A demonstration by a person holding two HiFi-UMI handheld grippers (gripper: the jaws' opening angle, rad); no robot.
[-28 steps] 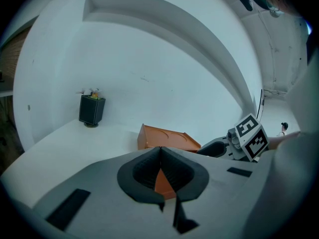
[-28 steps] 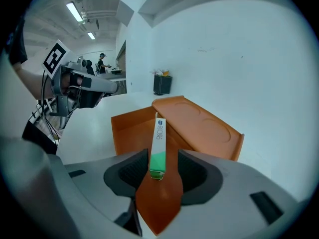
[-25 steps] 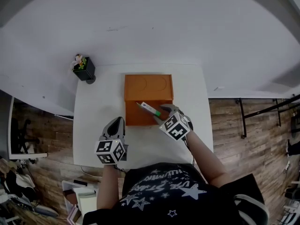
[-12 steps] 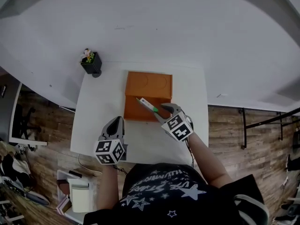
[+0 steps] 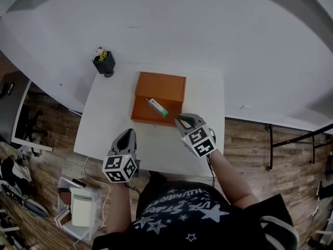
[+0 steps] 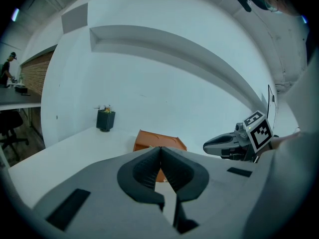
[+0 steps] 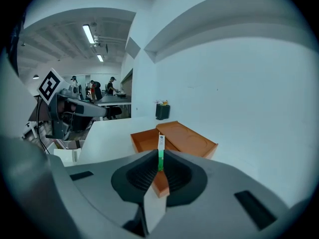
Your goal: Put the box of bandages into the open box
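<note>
the box of bandages (image 5: 156, 107) is pinched by its end in the jaws of the right gripper (image 5: 178, 119), above the open box (image 5: 143, 114). the left gripper (image 5: 127, 133) jaws are pressed together, empty. with so small a hold, the box could be tipped onto the rim.

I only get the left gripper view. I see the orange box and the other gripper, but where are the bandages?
Observer: The right gripper has them. Its jaws are shut on the green end of the box of bandages.
Operator: Is it over the orange box?
Observer: Yes. In the head view the box of bandages reaches out over the open half of the orange box, on the side nearer to us.
Operator: And where is my gripper?
Observer: The left gripper is over the near left part of the table, apart from the orange box.
</note>
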